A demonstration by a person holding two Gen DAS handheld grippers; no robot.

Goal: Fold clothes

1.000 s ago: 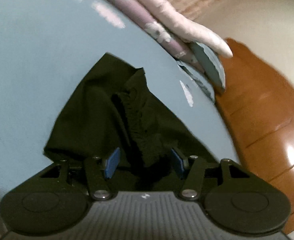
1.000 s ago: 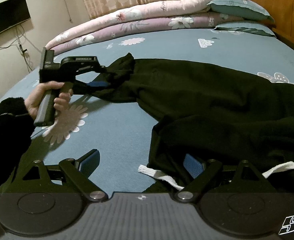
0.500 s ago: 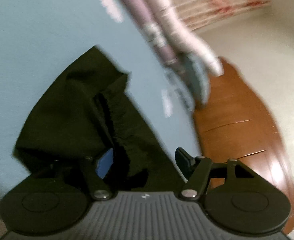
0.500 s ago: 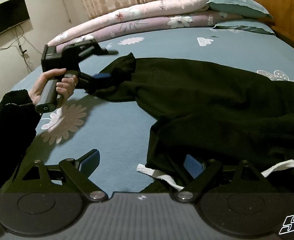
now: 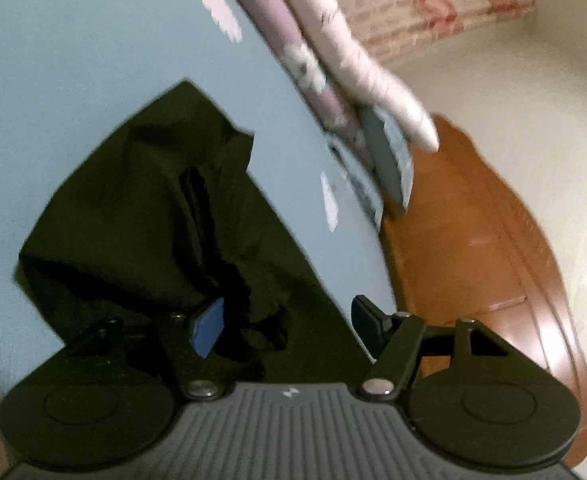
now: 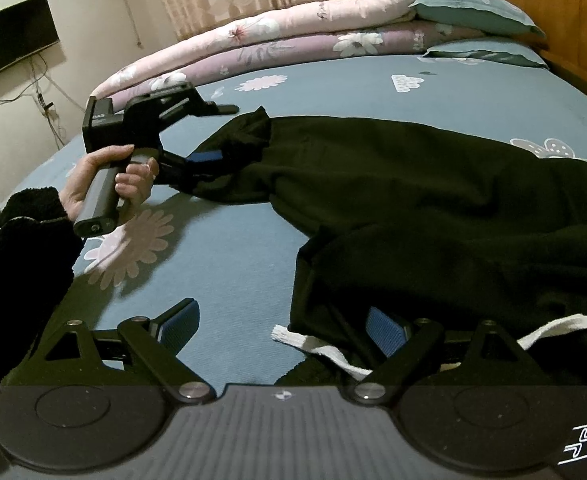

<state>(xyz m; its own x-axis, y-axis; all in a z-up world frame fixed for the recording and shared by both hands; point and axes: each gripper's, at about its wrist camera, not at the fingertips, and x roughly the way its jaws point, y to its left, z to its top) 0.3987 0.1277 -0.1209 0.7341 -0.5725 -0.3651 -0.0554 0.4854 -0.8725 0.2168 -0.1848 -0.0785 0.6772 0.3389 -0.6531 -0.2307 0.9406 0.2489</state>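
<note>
Black trousers (image 6: 413,184) lie spread across the blue bed sheet (image 6: 229,264), with a white drawstring (image 6: 321,346) at the waist near me. My left gripper (image 5: 285,322) is open at the far leg's cuff (image 5: 165,216); the dark cloth lies between its jaws. It also shows in the right wrist view (image 6: 217,134), tilted, with one finger above the cuff and one under it. My right gripper (image 6: 281,324) is open just above the sheet at the waist edge, with black cloth against its right pad (image 6: 385,326).
Rolled pink and purple quilts (image 6: 293,40) and teal pillows (image 6: 473,16) line the far side of the bed. A wooden headboard (image 6: 565,4) stands at the right. A wall television (image 6: 13,48) hangs at the left.
My left gripper has opened wider and tilted, with its upper finger now raised above the cuff. The cuff has shifted a little. My right gripper has stayed put.
</note>
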